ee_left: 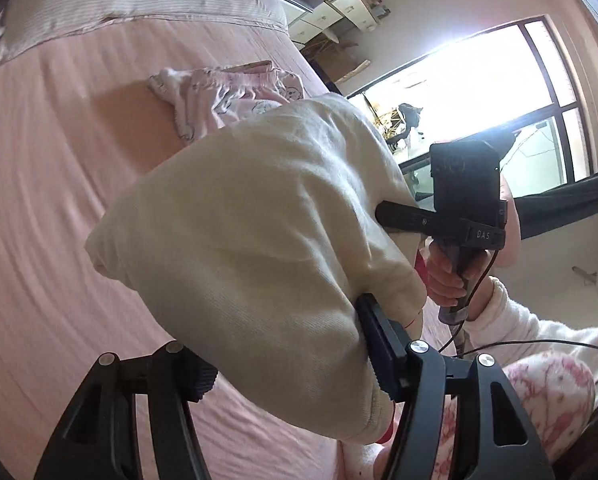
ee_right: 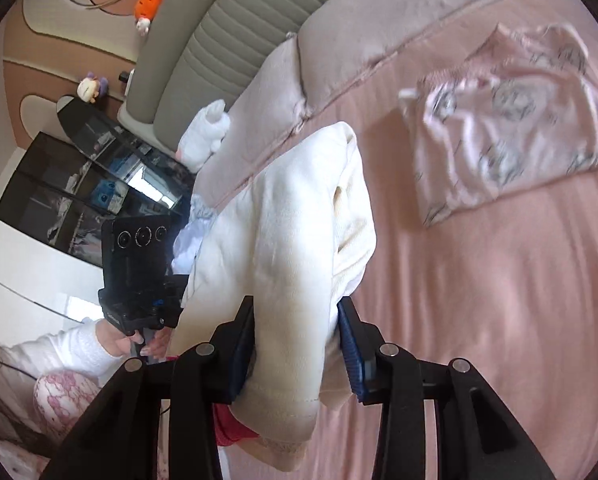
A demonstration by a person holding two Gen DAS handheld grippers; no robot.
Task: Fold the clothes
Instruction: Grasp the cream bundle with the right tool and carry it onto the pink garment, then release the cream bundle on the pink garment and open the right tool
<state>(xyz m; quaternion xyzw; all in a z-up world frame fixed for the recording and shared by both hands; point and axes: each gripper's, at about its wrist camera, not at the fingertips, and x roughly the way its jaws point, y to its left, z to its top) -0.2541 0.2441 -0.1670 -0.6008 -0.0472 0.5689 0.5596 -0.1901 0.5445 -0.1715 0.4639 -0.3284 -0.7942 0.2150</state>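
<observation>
Nearest the lens in the right wrist view: right gripper (ee_right: 297, 344), jaws partly closed, clamped on a thick fold of the cream garment (ee_right: 287, 248) at bottom centre. The blue pads (ee_right: 351, 356) press the cloth from both sides. A red-pink edge (ee_right: 235, 424) shows under the cloth nr the bottom.

Left wrist view: left gripper (ee_left: 287, 344) w/ cream garment (ee_left: 243, 208) draped between its fingers; the right-hand finger (ee_left: 379, 344) lies against the cloth edge, the other sits under the fabric. Jaws look wide apart, cloth filling the gap; can't tell how firmly it grips. The garment is lifted off the pink bedsheet (ee_left: 59, 200), bunched across frame centre.

At centre right of that view the right gripper (ee_left: 383, 214) reaches into the cloth, held by the person's hand (ee_left: 445, 280).

Folded pink printed garment (ee_right: 511, 120) lies flat on the sheet at upper right of the right view; same item (ee_left: 223, 96) at upper centre of the left view, well apart from the cream one. Window (ee_left: 479, 112) upper right.
</observation>
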